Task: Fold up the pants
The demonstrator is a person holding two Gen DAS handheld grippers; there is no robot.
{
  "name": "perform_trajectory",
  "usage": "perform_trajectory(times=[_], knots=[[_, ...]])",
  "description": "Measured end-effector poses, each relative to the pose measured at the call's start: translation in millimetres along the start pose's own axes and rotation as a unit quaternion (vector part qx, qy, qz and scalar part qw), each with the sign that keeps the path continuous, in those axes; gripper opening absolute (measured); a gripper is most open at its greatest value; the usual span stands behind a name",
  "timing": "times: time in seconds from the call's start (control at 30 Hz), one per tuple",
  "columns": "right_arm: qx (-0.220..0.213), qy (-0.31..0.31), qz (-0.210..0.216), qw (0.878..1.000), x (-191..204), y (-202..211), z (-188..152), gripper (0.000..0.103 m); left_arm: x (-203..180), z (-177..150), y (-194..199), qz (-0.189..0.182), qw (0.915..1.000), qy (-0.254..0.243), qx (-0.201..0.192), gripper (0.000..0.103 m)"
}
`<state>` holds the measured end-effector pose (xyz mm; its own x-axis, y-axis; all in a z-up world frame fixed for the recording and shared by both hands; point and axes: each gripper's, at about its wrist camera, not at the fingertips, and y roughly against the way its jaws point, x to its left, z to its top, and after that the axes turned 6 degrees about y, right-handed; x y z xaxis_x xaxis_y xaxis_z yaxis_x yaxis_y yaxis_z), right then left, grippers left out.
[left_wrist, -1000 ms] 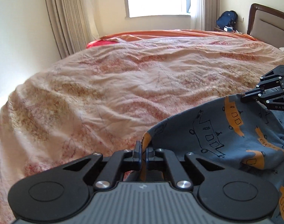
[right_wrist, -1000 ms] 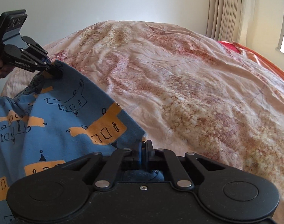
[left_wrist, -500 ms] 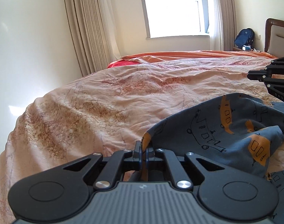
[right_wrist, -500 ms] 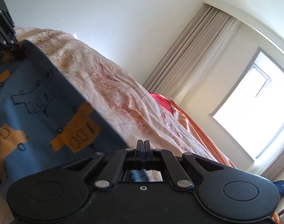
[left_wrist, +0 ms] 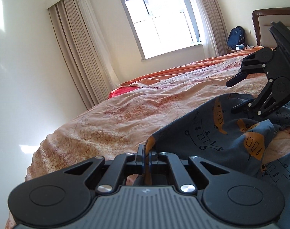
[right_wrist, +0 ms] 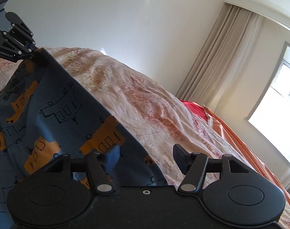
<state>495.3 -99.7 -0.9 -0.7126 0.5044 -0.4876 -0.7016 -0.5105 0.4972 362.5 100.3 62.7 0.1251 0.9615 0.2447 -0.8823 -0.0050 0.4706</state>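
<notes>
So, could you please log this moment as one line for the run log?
left gripper: shut on pants corner | right gripper: open, empty | pants: partly on bed

Bed cover (left_wrist: 125, 114): pinkish, rust-speckled, wrinkled; spreads ahead of the left claw.
Orange sheet (left_wrist: 183, 68): along the bed's far edge.
Red cloth (left_wrist: 122, 93): just beside the orange sheet's near end.
Window (left_wrist: 158, 24): bright, far ahead.
Curtains (left_wrist: 82, 57): beige, either side of the window.
Headboard (left_wrist: 267, 21): far right.
Backpack (left_wrist: 236, 37): blue, between window and headboard.
</notes>
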Motion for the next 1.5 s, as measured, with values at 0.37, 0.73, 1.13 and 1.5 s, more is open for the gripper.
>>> perform_trajectory(times=[0.37,0.73,1.13,1.5], knots=[[0.027,0.076,0.027,0.996,15,-39,12,0.006,-5,-10,28,0.004,0.9989,-0.033,-0.033,0.003],[0.011,0.129,-0.077,0.989,81,109,14,0.000,-25,-66,110,-0.005,0.9968,-0.031,-0.073,0.003],[0.057,0.076,-0.109,0.990,224,207,-26,0.000,-52,-160,138,-0.017,0.9998,0.004,-0.010,0.003],[0.068,-0.033,-0.141,0.987,251,217,-35,0.000,-54,-165,154,-0.024,0.9996,0.000,-0.015,0.003]])
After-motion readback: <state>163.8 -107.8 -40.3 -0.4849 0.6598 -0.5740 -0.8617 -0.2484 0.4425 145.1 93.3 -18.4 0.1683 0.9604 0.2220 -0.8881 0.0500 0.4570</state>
